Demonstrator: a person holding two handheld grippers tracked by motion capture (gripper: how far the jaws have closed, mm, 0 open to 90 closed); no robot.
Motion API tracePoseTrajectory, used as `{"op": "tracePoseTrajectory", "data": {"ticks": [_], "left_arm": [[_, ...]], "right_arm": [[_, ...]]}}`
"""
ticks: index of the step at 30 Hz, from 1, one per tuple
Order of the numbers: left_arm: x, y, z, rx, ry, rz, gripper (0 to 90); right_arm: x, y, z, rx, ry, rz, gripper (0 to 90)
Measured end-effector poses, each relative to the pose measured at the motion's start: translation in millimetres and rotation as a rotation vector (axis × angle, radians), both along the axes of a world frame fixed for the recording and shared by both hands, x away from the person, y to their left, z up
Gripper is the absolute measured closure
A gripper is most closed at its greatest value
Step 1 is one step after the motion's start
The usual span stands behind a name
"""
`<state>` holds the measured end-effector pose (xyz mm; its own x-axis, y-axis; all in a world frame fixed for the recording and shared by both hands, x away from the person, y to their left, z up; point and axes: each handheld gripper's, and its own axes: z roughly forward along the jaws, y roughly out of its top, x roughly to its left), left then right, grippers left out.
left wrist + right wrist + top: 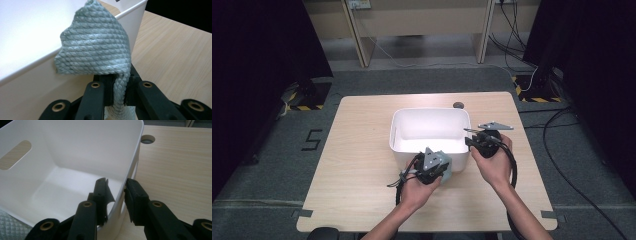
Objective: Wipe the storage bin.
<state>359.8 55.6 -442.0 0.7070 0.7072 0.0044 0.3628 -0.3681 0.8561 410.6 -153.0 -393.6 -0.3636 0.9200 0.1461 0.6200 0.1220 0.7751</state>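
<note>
- Left gripper (117, 96) is clenched on a grey-green woven cloth (96, 47). The cloth sticks up out of the jaws and flops against the outside of the white bin (30, 72), right at its near rim.
- In the high view that same cloth (443, 164) sits at the bin's (430, 116) near wall, towards the right front corner, not inside yet.
- Right gripper (116, 202) straddles the bin's right wall (131, 167), one jaw inside and one outside. There's a small gap on each side, so I'd say it's not squeezed tight yet, looks more released than clamped.
- The key bit: the bin's opening lies just ahead of and above the cloth, so the left hand (417, 187) is the one that needs to lift forward over the rim.
- My guess is the right hand (493, 162) is there to steady the bin.
</note>
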Motion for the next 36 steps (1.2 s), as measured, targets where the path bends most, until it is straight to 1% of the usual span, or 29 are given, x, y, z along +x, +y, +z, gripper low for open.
{"op": "tracePoseTrajectory", "data": {"ticks": [7,11,12,16,18,22,24,27,28,36], "left_arm": [[0.2,-0.4,-0.2,0.000,0.001,-0.001,81.0],[0.4,-1.4,-2.7,0.007,-0.003,-0.001,81.0],[0.5,-2.5,-4.9,0.019,-0.007,-0.005,81.1],[0.8,-3.8,-9.3,0.023,0.002,-0.003,81.1],[1.0,-4.8,-12.7,0.035,0.003,-0.005,81.0],[1.3,-6.3,-16.0,0.030,0.009,-0.004,81.0],[1.2,-6.6,-18.1,0.039,0.007,-0.007,81.0],[1.2,-7.5,-20.3,0.038,0.005,-0.003,81.1],[1.3,-7.0,-20.6,0.046,0.009,-0.007,81.0],[2.0,-7.7,-31.2,0.056,0.020,0.000,81.0]], "right_arm": [[0.0,0.1,0.0,-0.001,0.000,0.000,71.8],[0.0,0.1,0.0,-0.001,-0.001,0.000,71.8],[0.1,0.0,-0.1,0.001,-0.001,-0.001,71.7],[0.0,0.0,-0.1,-0.001,-0.002,0.001,71.7],[0.0,-0.2,-0.1,0.000,-0.002,0.001,71.7],[0.2,-0.1,-0.1,0.001,-0.002,0.002,71.6],[0.0,-0.1,-0.1,-0.001,-0.002,0.002,71.6],[-0.1,-0.1,-0.1,-0.002,-0.003,0.003,71.7],[-0.1,-0.1,-0.1,-0.002,-0.003,0.003,71.6],[-0.1,-0.3,-0.2,0.001,-0.002,0.003,71.6]]}}
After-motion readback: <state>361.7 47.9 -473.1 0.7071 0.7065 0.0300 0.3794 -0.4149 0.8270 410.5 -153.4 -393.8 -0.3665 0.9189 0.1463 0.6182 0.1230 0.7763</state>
